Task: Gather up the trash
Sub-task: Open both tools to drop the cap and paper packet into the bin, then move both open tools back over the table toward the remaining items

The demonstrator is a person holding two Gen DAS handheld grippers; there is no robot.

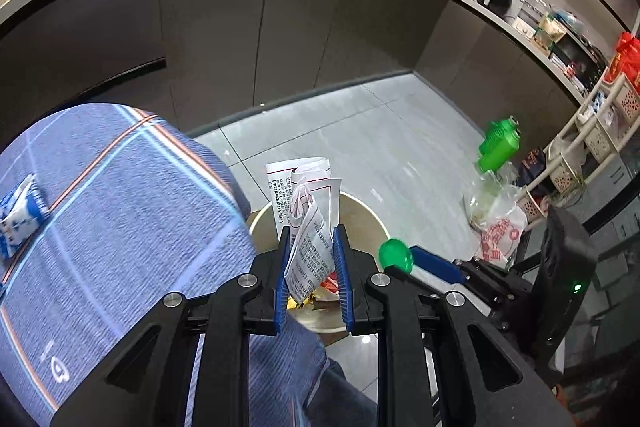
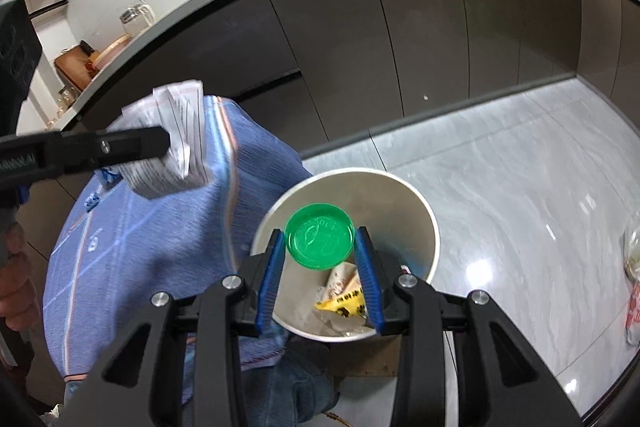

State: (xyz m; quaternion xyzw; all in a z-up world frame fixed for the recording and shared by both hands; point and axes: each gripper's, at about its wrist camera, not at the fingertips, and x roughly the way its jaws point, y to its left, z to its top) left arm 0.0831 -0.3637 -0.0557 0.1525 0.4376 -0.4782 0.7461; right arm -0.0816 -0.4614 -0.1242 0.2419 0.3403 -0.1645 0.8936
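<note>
My left gripper (image 1: pixel 312 239) is shut on a folded printed paper leaflet (image 1: pixel 310 227), held above the near rim of a round white trash bin (image 1: pixel 368 211). My right gripper (image 2: pixel 320 239) is shut on a green plastic lid (image 2: pixel 320 235), held over the open bin (image 2: pixel 424 219). Inside the bin lie a yellow wrapper (image 2: pixel 346 305) and other wrappers. In the right wrist view the left gripper (image 2: pixel 162 143) shows from the side with the leaflet (image 2: pixel 176 143), left of the bin. The lid (image 1: pixel 396 254) and the right gripper also show in the left wrist view.
A round table with a blue plaid cloth (image 1: pixel 100 195) stands left of the bin; a blue-white packet (image 1: pixel 18 215) lies on it. A green-capped clear bottle (image 1: pixel 498 147) and a plastic bag (image 1: pixel 500 231) are on the grey tile floor, right. Dark cabinets stand behind.
</note>
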